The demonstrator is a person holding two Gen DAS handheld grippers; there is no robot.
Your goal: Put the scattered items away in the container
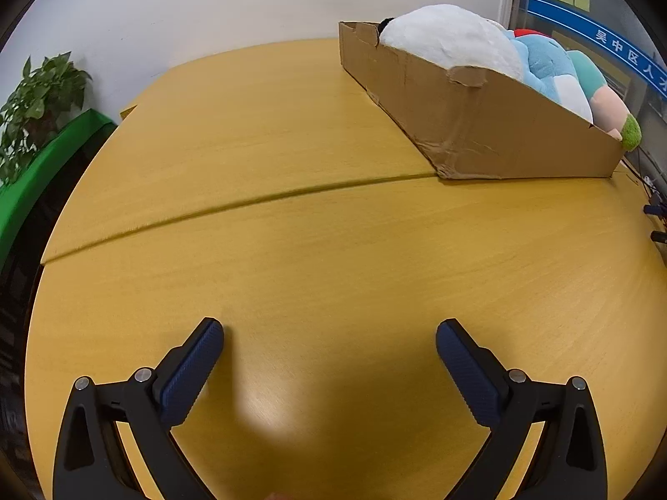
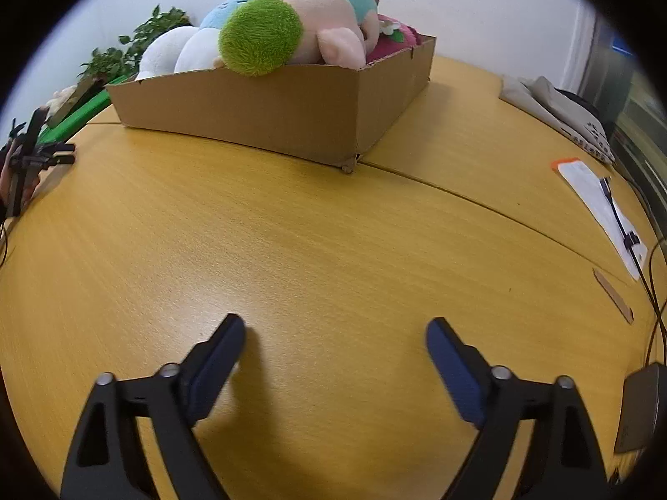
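Observation:
A shallow cardboard box (image 1: 479, 125) stands on the wooden table (image 1: 292, 250) at the far right; it also shows in the right wrist view (image 2: 267, 112) at the far middle. It is heaped with plush toys: a white one (image 1: 450, 35), a light blue one (image 1: 546, 62), and a pink one with a green tuft (image 2: 260, 39). My left gripper (image 1: 329, 333) is open and empty, low over bare table well short of the box. My right gripper (image 2: 335, 329) is open and empty over bare table in front of the box.
A potted plant (image 1: 37, 100) on a green stand sits beyond the table's left edge. In the right wrist view, a white paper (image 2: 600, 204) with a cable, a wooden stick (image 2: 613, 296), a dark device (image 2: 640, 408) and folded cloth (image 2: 554, 108) lie at the right.

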